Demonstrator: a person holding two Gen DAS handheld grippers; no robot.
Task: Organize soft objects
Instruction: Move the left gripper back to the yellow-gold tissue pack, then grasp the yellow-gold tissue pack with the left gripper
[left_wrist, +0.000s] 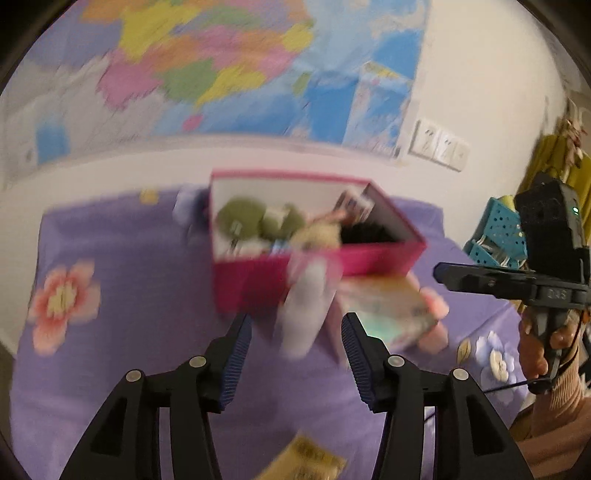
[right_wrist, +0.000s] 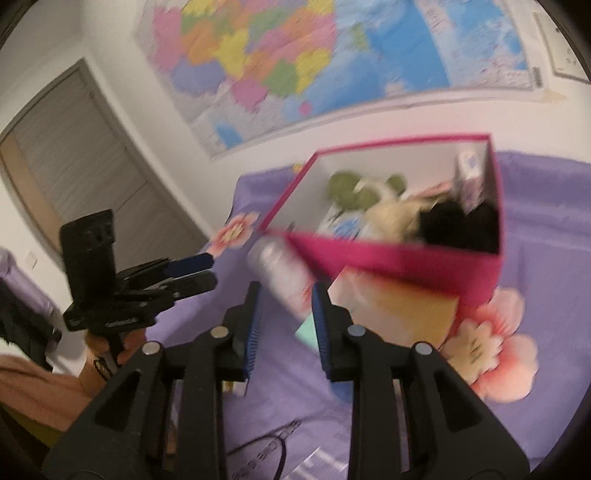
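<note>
A pink box (left_wrist: 255, 284) (right_wrist: 406, 258) stands on the purple flowered bedspread (left_wrist: 129, 258). Inside lie green plush pieces (left_wrist: 240, 218) (right_wrist: 347, 188), a beige plush (left_wrist: 317, 232) (right_wrist: 391, 218) and a black fluffy item (left_wrist: 365, 232) (right_wrist: 458, 225). A blurred white cylinder (left_wrist: 306, 306) (right_wrist: 280, 269) lies against the box front. My left gripper (left_wrist: 295, 332) is open, just short of the cylinder. My right gripper (right_wrist: 286, 295) is open near the cylinder's lower end. Each gripper also shows in the other's view: the right gripper (left_wrist: 439, 271) and the left gripper (right_wrist: 210, 269).
A flat colourful packet (left_wrist: 388, 306) (right_wrist: 395, 310) lies beside the box. A yellow packet (left_wrist: 306, 458) lies near the front. A teal perforated basket (left_wrist: 498, 232) stands right of the bed. A wall map (left_wrist: 221, 66) hangs behind. A door (right_wrist: 74, 155) is at the left.
</note>
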